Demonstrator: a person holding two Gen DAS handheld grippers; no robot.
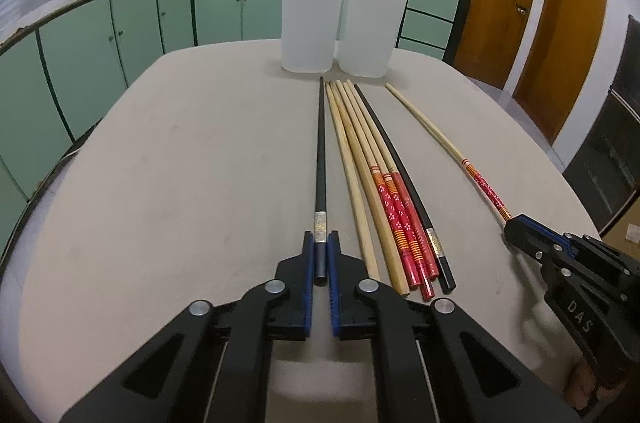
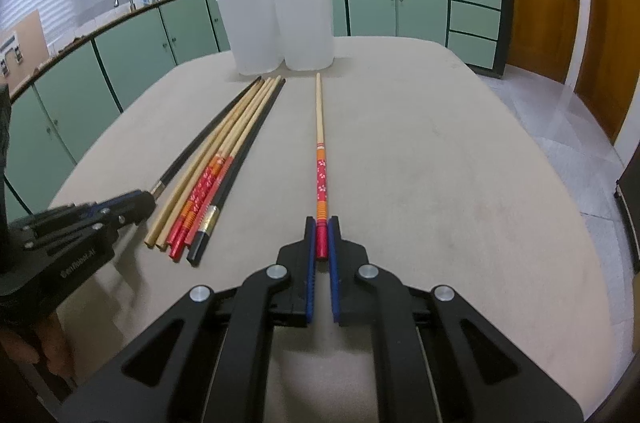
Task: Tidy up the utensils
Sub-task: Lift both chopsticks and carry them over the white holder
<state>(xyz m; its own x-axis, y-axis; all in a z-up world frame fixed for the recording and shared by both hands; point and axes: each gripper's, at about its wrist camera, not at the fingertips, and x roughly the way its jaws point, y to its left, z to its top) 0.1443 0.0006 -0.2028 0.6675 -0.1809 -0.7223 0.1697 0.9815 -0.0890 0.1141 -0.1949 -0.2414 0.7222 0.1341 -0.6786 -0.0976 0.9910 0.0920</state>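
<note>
Black chopstick and red-patterned chopstick, each flat, clamped at the butt

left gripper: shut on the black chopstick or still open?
Shut. The left gripper has both blue pads against the black chopstick at its thick end, no gap showing; its tip lies on the table.

Table top: matt beige, looks like felt or cloth, faintly scuffed. Black chopstick: smooth dark lacquer-like finish with a shiny metallic band near the butt. Plain chopsticks: pale bare wood or bamboo, matt. Red-patterned chopstick: same pale wood, glossy red and orange painted handle. Containers: translucent white plastic, satin. Left gripper and right gripper: matt black plastic bodies, ribbed blue pads, bright metal pivot pins. Cabinet fronts: green, smooth, semi-gloss.
</note>
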